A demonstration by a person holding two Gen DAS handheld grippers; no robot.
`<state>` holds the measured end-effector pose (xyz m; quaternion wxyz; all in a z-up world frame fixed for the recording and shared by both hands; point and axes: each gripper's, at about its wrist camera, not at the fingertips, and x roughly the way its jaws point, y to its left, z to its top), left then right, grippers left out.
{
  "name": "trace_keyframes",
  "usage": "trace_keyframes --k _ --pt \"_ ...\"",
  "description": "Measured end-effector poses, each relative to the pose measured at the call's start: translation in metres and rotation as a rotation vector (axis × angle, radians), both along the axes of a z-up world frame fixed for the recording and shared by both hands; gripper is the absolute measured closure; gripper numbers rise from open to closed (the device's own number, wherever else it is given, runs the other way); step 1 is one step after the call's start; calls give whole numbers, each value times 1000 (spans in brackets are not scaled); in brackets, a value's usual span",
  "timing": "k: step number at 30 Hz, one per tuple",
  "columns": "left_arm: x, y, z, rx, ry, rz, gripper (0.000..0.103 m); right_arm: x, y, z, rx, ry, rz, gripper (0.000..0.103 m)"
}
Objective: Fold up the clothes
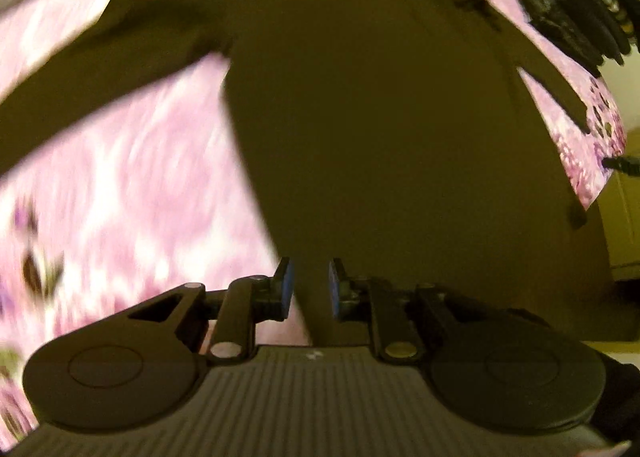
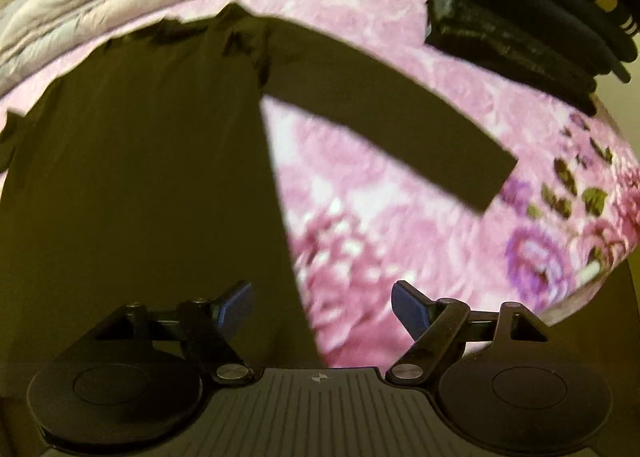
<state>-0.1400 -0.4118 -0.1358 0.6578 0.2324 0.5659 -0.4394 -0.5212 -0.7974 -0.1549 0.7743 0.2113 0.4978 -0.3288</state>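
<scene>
A dark olive long-sleeved top (image 1: 360, 117) lies flat on a pink floral bedspread (image 1: 140, 197), collar away from me and both sleeves spread outward. In the left wrist view my left gripper (image 1: 311, 289) hovers over the top's lower left edge. Its blue pads stand a little apart and nothing is pinched between them. In the right wrist view the top (image 2: 140, 157) fills the left side and its right sleeve (image 2: 380, 109) slants down to the right. My right gripper (image 2: 322, 297) is wide open above the top's lower right edge and holds nothing.
A stack of dark folded clothes (image 2: 512, 37) sits at the far right of the bed, also in the left wrist view as the stack (image 1: 572, 17). A rumpled pale duvet (image 2: 100, 17) lies along the far side. The bedspread (image 2: 400, 217) drops off at the right edge.
</scene>
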Motion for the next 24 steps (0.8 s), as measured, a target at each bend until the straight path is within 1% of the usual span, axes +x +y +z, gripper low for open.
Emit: trace_keyframes --k 1,2,5,7,9,12,14,15,16,17,18,19,20,21,22,23,24 --pt "-1 -16 4 -10 -17 -22 89 1 -12 0 -7 -11 -13 24" --pt "-2 -33 8 -19 -32 -44 86 3 -26 -1 -14 -20 -23 24" --pt "-8 -93 13 -46 -67 -113 80 7 -85 -14 -45 -27 -42 24" --pt "-13 -136 6 -41 -86 -158 80 9 -127 -27 -52 -21 -45 24" --pt "-18 -181 -7 -18 -101 -201 80 9 -166 -40 -69 -3 -32 24" --pt "-19 -253 -25 6 -133 -282 79 5 -218 -64 -94 49 15 25" --pt "-14 -306 -35 -5 -172 -347 76 -1 -245 -84 -75 68 30 36" --pt "-9 -328 -39 -11 -195 -371 74 -4 -256 -93 -50 76 35 46" --pt "-2 -351 -44 -16 -218 -394 73 -7 -265 -99 -22 72 44 49" --pt "7 -375 -47 -22 -244 -411 71 -10 -270 -103 -2 62 63 49" --pt "16 -398 -49 -30 -270 -427 70 -11 -271 -104 3 64 95 54" --pt "26 -418 -51 -42 -294 -437 68 -12 -271 -104 1 68 131 64" --pt "35 -438 -53 -54 -315 -447 67 -13 -270 -103 6 66 163 71" --pt "41 -454 -56 -64 -323 -461 66 -14 -269 -103 13 69 188 83" --pt "47 -470 -59 -71 -331 -478 65 -15 -268 -101 19 69 196 98" --pt "50 -489 -64 -67 -345 -506 65 -16 -267 -100 26 68 197 101" --pt "53 -507 -69 -61 -359 -534 65 -16 -267 -98 33 66 199 101"
